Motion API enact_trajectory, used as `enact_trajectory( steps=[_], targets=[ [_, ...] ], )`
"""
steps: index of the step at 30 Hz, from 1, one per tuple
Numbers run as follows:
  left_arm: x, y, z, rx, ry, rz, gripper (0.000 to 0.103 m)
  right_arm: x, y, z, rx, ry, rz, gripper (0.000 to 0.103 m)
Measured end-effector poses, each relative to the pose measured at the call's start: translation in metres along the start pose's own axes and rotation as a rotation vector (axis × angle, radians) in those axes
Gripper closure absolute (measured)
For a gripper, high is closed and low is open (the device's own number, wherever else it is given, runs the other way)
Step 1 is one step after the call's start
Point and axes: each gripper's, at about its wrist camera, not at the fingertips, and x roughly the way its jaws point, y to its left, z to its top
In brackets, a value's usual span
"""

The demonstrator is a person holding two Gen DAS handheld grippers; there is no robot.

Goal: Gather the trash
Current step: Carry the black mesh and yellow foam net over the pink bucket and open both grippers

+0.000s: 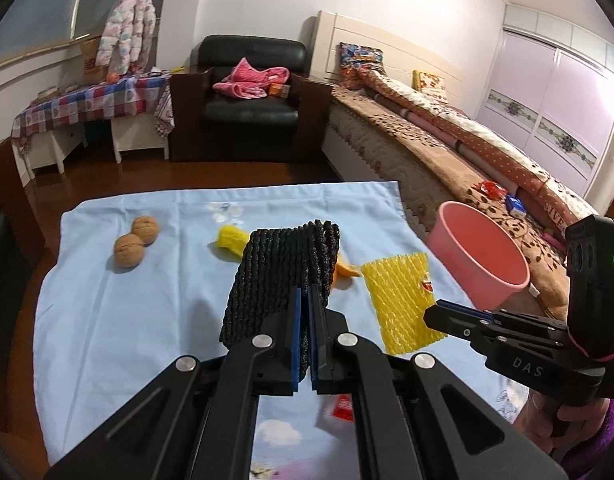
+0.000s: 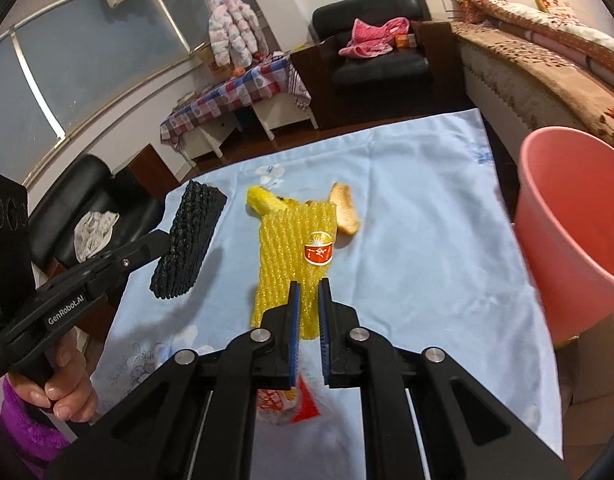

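My left gripper is shut on a black foam net sleeve and holds it above the light blue cloth; the sleeve also shows in the right wrist view. My right gripper hovers over the near end of a yellow foam net sleeve with a red sticker; its jaws stand a narrow gap apart and hold nothing. A second yellow foam piece and an orange peel lie beyond it. A pink bucket stands at the right table edge.
Two walnuts lie at the cloth's far left. A red wrapper lies under my right gripper. A bed runs along the right. A black armchair and a checkered side table stand beyond the table.
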Motion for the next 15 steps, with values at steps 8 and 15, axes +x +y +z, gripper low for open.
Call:
enact_trajectory(
  steps=[8,15],
  targets=[
    [0.006,-0.044,0.014,0.048,-0.015,-0.061,0.1,-0.024,-0.027,-0.002,0.039,-0.066,-0.019,0.094],
    [0.021,-0.084,0.024,0.102,-0.008,-0.107,0.1,-0.047,-0.062,-0.002,0.112,-0.127,-0.035,0.094]
  ],
)
